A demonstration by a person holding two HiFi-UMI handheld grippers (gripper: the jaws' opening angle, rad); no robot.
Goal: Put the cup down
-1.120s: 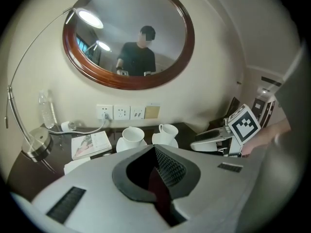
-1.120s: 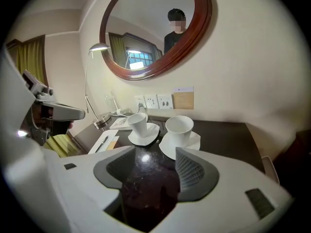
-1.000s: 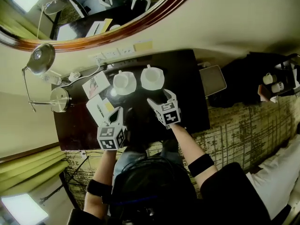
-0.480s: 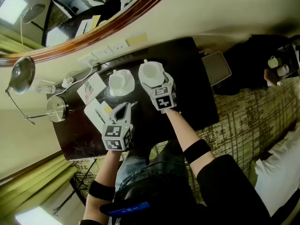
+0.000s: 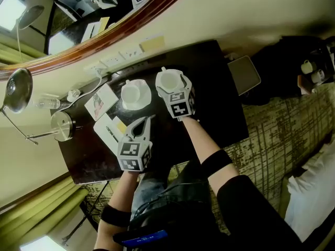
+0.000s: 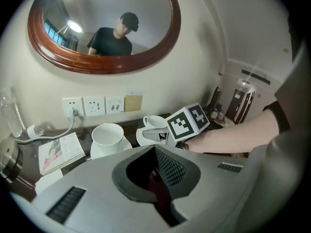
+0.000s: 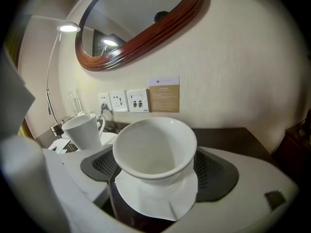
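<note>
The white cup (image 7: pixel 154 149) stands upright on its saucer (image 7: pixel 160 200), between the right gripper (image 5: pixel 171 88) jaws, which have just been opening wide. The left gripper (image 5: pixel 144 121), closed and empty, sits farther off.

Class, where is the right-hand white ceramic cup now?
Head view: the white ceramic cup stands on its white saucer on the dark table, right of the other white cup, between the just-opened jaws of the right gripper.

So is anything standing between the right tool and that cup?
Nothing visible. The right tool has just been opening its jaws, and they now stand wide on either side of the cup on its saucer. The other cup stands clear to the left.
</note>
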